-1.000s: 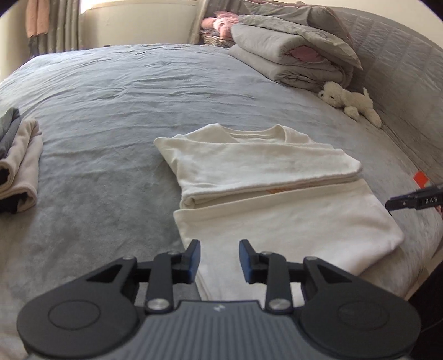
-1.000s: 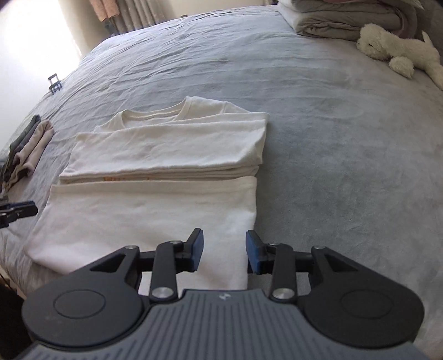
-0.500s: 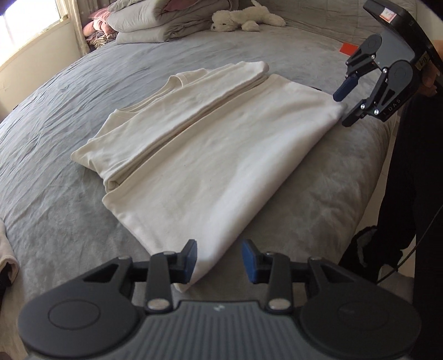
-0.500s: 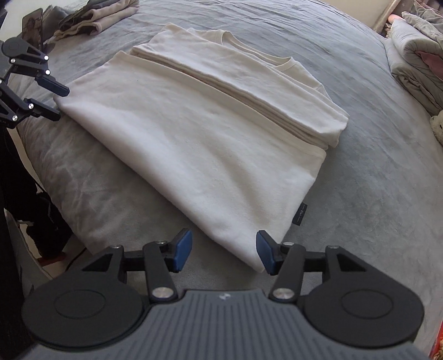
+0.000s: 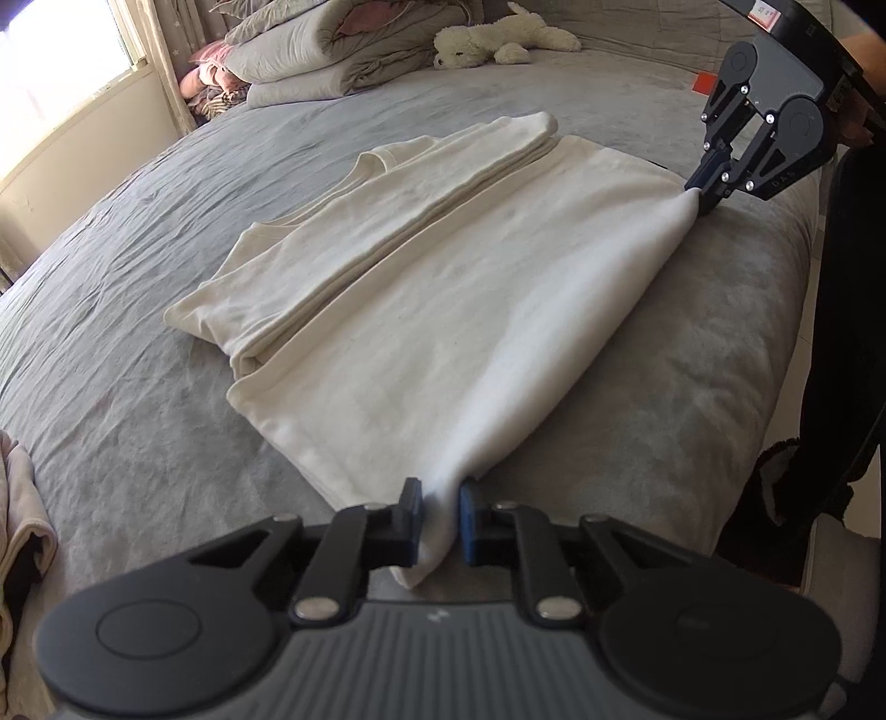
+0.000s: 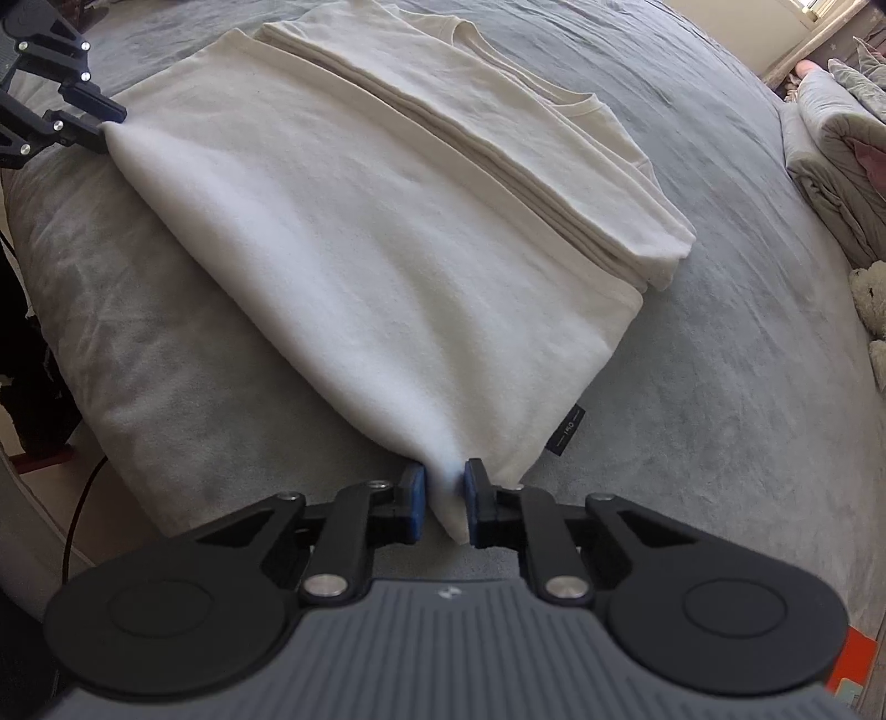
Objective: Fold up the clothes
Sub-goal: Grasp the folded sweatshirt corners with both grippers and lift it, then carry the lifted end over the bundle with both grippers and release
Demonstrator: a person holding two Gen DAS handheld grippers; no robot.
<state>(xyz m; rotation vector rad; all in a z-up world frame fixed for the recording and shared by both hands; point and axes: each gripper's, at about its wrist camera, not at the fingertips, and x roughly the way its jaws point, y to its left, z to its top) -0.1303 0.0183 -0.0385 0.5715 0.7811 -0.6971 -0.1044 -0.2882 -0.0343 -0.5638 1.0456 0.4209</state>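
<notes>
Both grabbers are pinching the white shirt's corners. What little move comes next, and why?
Probably lift both corners together and carry them toward the collar. The left gripper and right gripper each have their jaws shut on a bottom corner of the cream cotton T-shirt, whose sleeves are already folded in on the grey bedspread.

Bed [image 5: 183, 183]: wide, covered by a grey, softly wrinkled blanket that rounds down over the near edge.
Cream shirt [image 5: 443, 310]: lies on the blanket near the bed's edge, partly folded, its sleeve side doubled over in a long band; both lower corners are lifted off the surface.
Folded bedding [image 5: 332, 50]: a stack of grey quilts with pink showing between the layers, at the far end of the bed.
Plush toy [image 5: 498, 41]: white, lying just beside the quilts.
Small clothes pile [image 5: 22, 531]: pale and dark pieces at the left edge of the left wrist view, well apart from the shirt.
</notes>
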